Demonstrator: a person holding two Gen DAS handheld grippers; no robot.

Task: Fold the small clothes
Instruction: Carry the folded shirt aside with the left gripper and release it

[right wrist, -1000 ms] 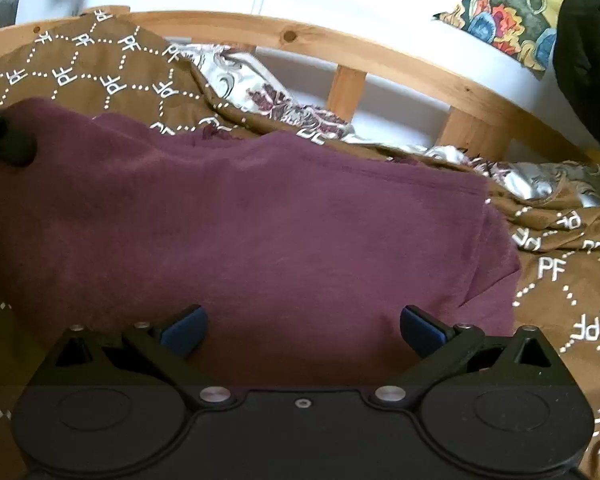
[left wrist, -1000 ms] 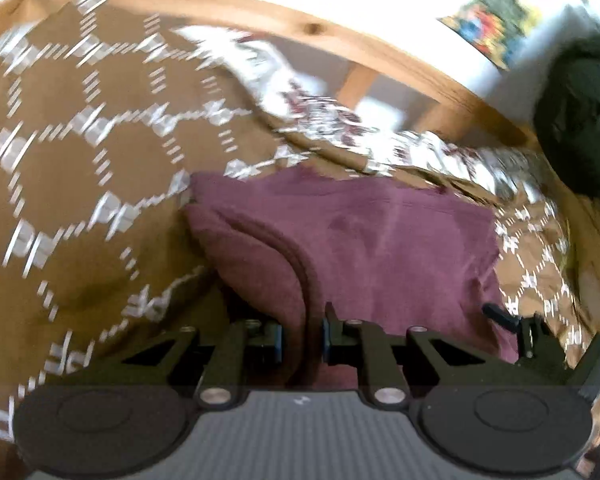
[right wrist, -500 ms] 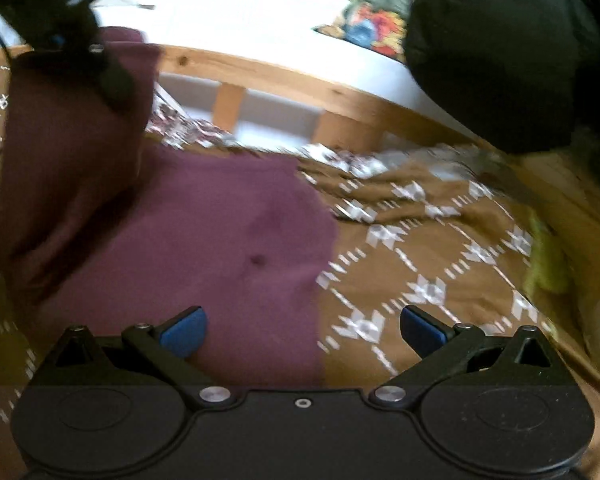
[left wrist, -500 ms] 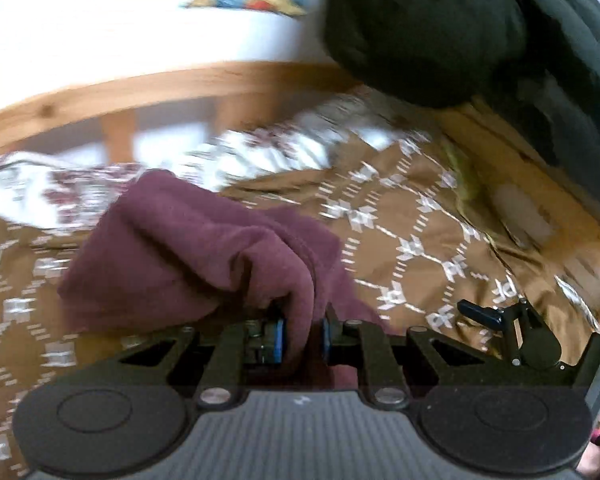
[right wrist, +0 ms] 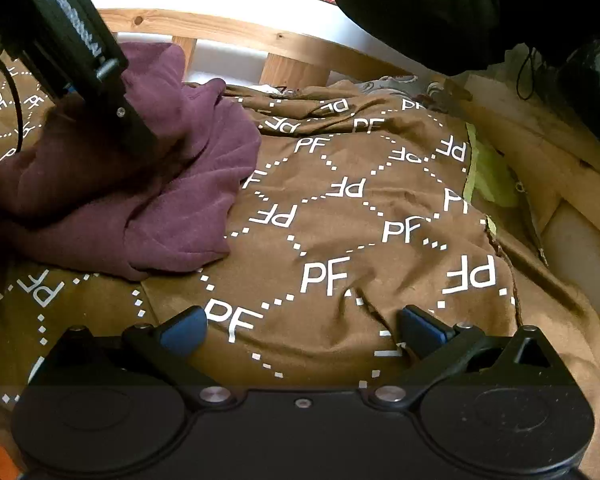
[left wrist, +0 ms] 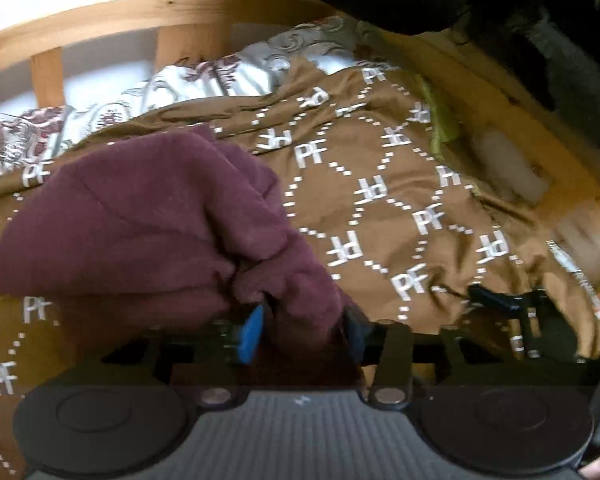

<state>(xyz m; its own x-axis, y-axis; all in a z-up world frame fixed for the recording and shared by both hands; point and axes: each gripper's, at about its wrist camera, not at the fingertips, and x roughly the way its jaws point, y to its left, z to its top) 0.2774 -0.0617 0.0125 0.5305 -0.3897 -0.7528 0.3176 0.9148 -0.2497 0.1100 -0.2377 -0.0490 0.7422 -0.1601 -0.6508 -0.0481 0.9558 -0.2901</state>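
- Because the maroon garment (left wrist: 140,220) lies bunched and not flat on the brown patterned bedspread (right wrist: 360,208), the fold looks to be only part-way through: one portion is lifted and doubled over the rest, and the heap has no clean edges.
- The left gripper (left wrist: 300,332) has its fingers drawn close on a thick tuck of that cloth, which fills the gap between the blue pad (left wrist: 250,336) and the darker finger opposite; that hold would let the person carry the edge across the body of the garment.
- From the right wrist view the same gripper comes in from the upper left, its tip buried in the maroon pile (right wrist: 172,184), so the fabric hangs and slumps round it instead of lying in a layer.
- The right gripper (right wrist: 304,330) has its fingers spread wide with nothing between them, low over bare bedspread and well apart from the garment, probably kept clear so that it does not drag the cloth while the other hand moves it.
- The garment sits to the left on the bed, near the wooden bed frame (right wrist: 228,36), with free bedspread on its right where a fold could be laid down.
- The left wrist view is somewhat blurred, so whether the pinch takes one layer or several I cannot tell.
- A dark bulky item (right wrist: 440,8) hangs at the upper right, apart from the work.
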